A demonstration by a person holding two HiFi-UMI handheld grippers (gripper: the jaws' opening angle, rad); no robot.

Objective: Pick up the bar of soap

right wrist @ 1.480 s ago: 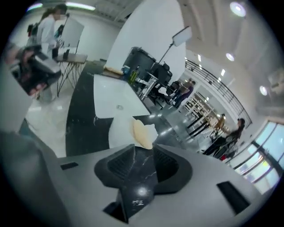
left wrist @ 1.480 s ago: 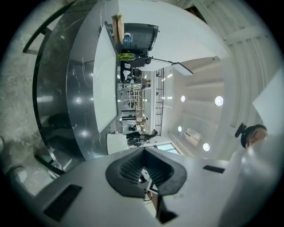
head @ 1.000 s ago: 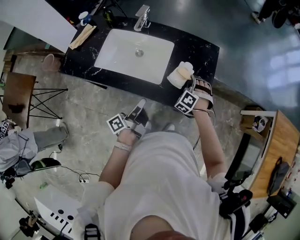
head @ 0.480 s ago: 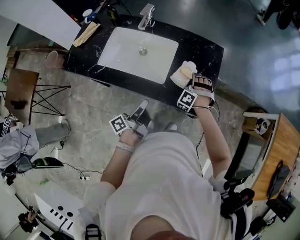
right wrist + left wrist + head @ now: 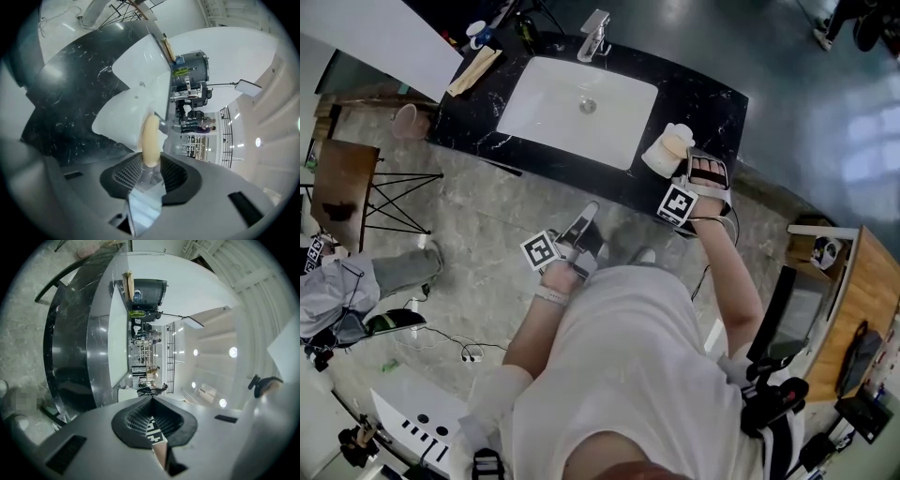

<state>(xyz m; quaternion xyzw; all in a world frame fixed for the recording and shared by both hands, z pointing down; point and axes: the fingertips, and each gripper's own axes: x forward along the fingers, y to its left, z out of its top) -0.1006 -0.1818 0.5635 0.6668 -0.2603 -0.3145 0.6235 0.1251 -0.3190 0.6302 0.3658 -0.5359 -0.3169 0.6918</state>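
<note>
A cream bar of soap point(image 5: 677, 142) is clamped edge-on in my right gripper point(image 5: 683, 159), which is shut on it. In the right gripper view the soap point(image 5: 150, 137) stands up out of the right gripper point(image 5: 151, 161), just over a white soap dish point(image 5: 119, 119). The dish point(image 5: 657, 157) rests on the black marble counter point(image 5: 712, 103) to the right of the white sink point(image 5: 577, 108). Whether soap and dish touch I cannot tell. My left gripper point(image 5: 583, 228) hangs low in front of the counter, shut and holding nothing point(image 5: 151, 401).
A chrome faucet point(image 5: 594, 33) stands behind the sink. A folded tan cloth point(image 5: 470, 69), a cup point(image 5: 475, 30) and a bottle sit at the counter's left end. A pink bin point(image 5: 403, 120) and a wooden stool point(image 5: 337, 187) stand on the floor to the left.
Almost nothing: the head view has drifted slightly, the right gripper still holds the soap over the dish and the left gripper stays low and shut.
</note>
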